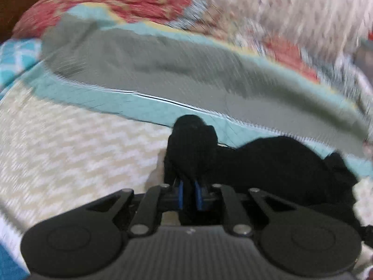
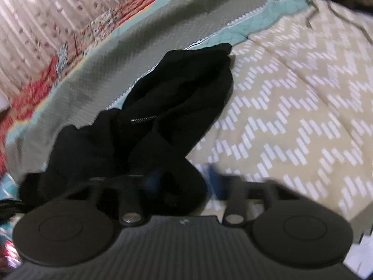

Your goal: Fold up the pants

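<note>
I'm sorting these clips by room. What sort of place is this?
Most likely a bedroom: the black pants lie on a bed spread with a beige zigzag cover and a patchwork quilt.

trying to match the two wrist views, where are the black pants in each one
Left wrist: black pants at lower centre to right edge, bunched over the blue fingers of the shut left hand-held gripper.
Right wrist: pants run from centre down to lower left, zipper visible, over the right hand-held gripper.
Shared landmark: the grey quilt panel with teal border, just beyond the pants.
</note>
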Tool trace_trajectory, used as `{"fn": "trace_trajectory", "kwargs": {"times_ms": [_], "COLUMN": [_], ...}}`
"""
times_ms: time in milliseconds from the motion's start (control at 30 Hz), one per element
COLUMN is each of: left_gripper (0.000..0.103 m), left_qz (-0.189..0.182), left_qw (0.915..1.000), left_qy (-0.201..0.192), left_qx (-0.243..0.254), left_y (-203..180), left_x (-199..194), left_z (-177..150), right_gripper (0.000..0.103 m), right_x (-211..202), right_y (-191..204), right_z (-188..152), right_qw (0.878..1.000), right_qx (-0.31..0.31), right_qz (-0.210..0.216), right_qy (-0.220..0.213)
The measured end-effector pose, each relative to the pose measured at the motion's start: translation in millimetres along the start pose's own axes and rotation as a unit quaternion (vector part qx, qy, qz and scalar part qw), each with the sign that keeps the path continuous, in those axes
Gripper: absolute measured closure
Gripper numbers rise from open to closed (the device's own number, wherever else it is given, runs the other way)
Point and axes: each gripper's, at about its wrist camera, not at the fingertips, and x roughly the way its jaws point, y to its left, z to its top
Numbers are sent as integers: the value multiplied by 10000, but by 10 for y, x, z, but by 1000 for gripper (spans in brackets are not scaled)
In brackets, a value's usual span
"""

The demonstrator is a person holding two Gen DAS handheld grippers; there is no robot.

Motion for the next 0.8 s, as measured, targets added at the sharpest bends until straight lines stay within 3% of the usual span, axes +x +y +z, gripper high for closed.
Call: {"fn": "trace_trajectory", "kwargs": {"times_ms": [167, 367, 467, 567, 600, 667, 700, 800], "left_gripper": [94, 93, 92, 88, 87, 79, 76, 66], "left_qz": [14, 102, 202, 155, 151, 203, 227, 199], "left_qw": [9980, 9950, 9933, 9946, 9954, 9968, 9972, 9966], "left_qy": [-50, 416, 739, 326, 70, -381, -543, -754], "left_qx": [-627, -897, -870, -974, -942, -679, -463, 277], "left_y": [644, 1067, 1201, 1275, 1269, 1207, 1115, 739], "left_x": [-626, -781, -726, -938, -1024, -1115, -1115, -927], "left_z": [-293, -862, -1118, -1052, -956, -697, -574, -193], "right_gripper": [96, 101, 100, 95, 92, 71, 50, 46], "right_x": [-519, -1108, -1217, -1203, -1215, -1183, -1156, -1053], "right_y": [26, 59, 62, -28, -82, -180, -218, -309], "right_z": [-144, -661, -861, -772, -739, -638, -576, -465], "right_qw": [9975, 9943, 9951, 9973, 9979, 9982, 9979, 9974], "right_qx": [-79, -257, -580, -484, -327, -26, 101, 271], "right_qz": [643, 1016, 793, 559, 546, 556, 549, 489], "right_qy": [-282, -206, -64, -35, -97, -238, -323, -464]}}
